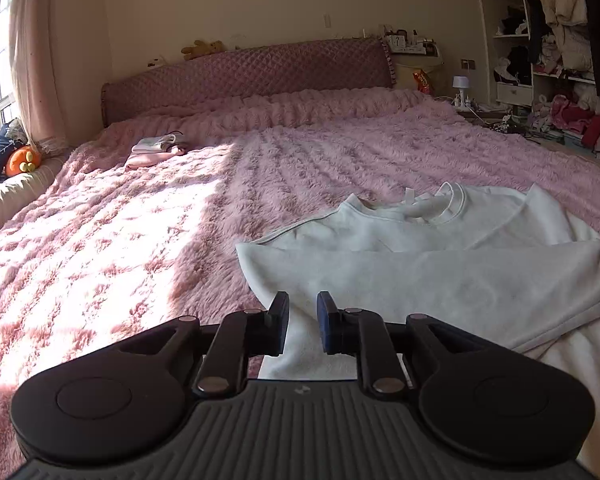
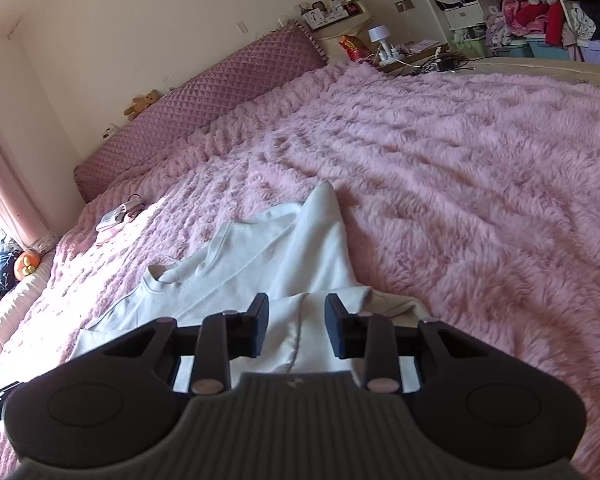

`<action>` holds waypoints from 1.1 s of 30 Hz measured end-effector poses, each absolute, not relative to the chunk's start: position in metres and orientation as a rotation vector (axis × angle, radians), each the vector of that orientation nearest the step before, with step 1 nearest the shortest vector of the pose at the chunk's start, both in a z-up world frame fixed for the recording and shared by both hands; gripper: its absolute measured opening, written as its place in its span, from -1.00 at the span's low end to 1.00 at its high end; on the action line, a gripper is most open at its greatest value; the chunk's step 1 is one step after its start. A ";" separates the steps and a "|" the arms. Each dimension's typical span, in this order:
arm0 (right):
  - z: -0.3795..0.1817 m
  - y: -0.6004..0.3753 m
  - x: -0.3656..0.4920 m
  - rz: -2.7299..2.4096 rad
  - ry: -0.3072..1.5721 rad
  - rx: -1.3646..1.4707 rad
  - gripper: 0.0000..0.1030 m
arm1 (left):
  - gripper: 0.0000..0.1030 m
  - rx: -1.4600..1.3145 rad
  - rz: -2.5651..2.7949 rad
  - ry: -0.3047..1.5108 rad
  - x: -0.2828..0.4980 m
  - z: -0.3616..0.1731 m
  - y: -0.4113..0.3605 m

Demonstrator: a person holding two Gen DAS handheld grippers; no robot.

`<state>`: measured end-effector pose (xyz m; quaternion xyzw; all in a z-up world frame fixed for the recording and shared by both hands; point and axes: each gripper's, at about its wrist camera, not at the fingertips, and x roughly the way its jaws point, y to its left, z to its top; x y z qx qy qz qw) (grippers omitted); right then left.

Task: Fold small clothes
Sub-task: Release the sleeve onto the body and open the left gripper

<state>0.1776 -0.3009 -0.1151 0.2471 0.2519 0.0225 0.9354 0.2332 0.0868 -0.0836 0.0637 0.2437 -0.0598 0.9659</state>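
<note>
A white sweatshirt (image 1: 420,264) lies on the pink fluffy blanket (image 1: 140,232), collar toward the headboard, one side folded over the body. My left gripper (image 1: 302,304) is open just above its near left part, with cloth showing between the fingers. In the right wrist view the same sweatshirt (image 2: 268,248) lies with a sleeve cuff (image 2: 384,300) near the right finger. My right gripper (image 2: 297,306) is open above the garment and holds nothing.
A small stack of folded clothes (image 1: 156,150) lies far left near the quilted headboard (image 1: 252,68). An orange plush (image 1: 23,160) sits by the window. A bedside table with a lamp (image 2: 380,38) and open wardrobe shelves (image 1: 560,60) are at right.
</note>
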 end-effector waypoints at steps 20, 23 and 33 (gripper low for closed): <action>-0.139 -0.268 0.178 0.064 0.775 0.284 -0.53 | -0.51 -0.082 0.006 0.704 0.261 -0.128 0.102; -0.122 -0.269 0.166 0.099 0.737 0.308 -0.42 | -0.15 -0.081 -0.023 0.680 0.232 -0.103 0.098; -0.053 -0.274 0.081 0.217 0.680 0.258 0.31 | 0.46 -0.321 -0.109 0.662 0.110 -0.043 0.122</action>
